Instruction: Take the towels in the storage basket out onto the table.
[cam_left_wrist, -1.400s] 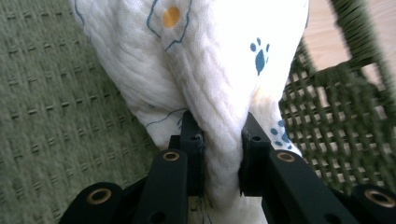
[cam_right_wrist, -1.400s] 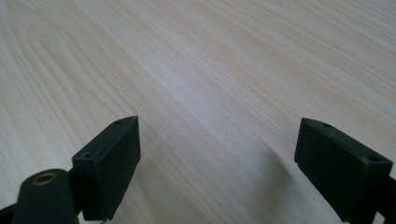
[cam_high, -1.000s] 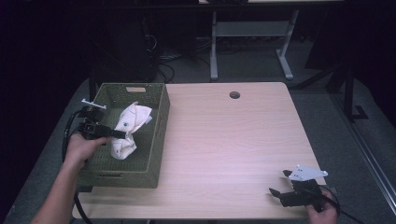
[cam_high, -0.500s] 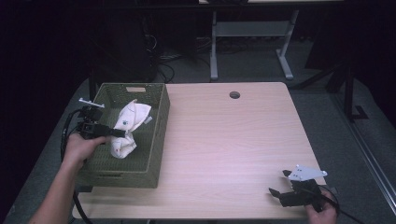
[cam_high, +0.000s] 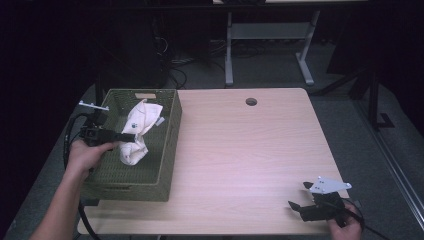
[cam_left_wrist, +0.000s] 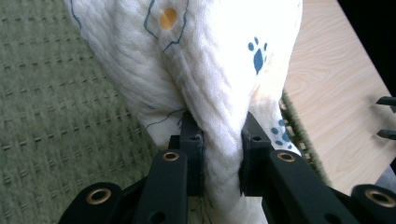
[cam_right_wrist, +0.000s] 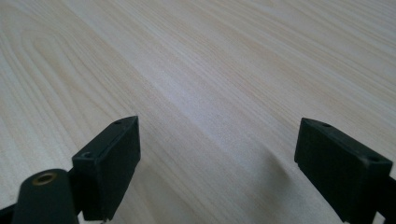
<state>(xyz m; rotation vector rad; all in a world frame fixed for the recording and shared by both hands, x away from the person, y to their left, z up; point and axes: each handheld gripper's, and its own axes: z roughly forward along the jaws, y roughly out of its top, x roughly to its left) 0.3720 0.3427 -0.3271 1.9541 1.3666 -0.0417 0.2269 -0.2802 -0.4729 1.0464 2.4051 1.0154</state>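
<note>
the step in hand is judged to be extraction of the cloth (cam_high: 136, 131) from the basket (cam_high: 167, 150). the left gripper (cam_left_wrist: 219, 154) has its jaws pressed onto a bunched fold of the white printed cloth; the fabric rises ahead of the jaws and hangs below them. in the high view the left gripper (cam_high: 125, 136) reaches in over the basket's near-left wall, and the cloth stands partly raised ahead of it, with its lower end apparently resting on the basket floor; whether it is fully clear cannot be told.

the right gripper (cam_high: 300, 196) sits low at the person's side of the table (cam_high: 250, 150), well apart from the basket, jaws spread with nothing between them. its own view shows only bare wood ahead of the right gripper (cam_right_wrist: 217, 154).

next move, as a judgement: raise the left gripper until the trailing end of the cloth clears the basket rim, then carry it toward the bare table surface on the right gripper's side. keep the pinch firm; the gathered fold is thick and could slip. the hanging end may snag on the woven wall.
</note>
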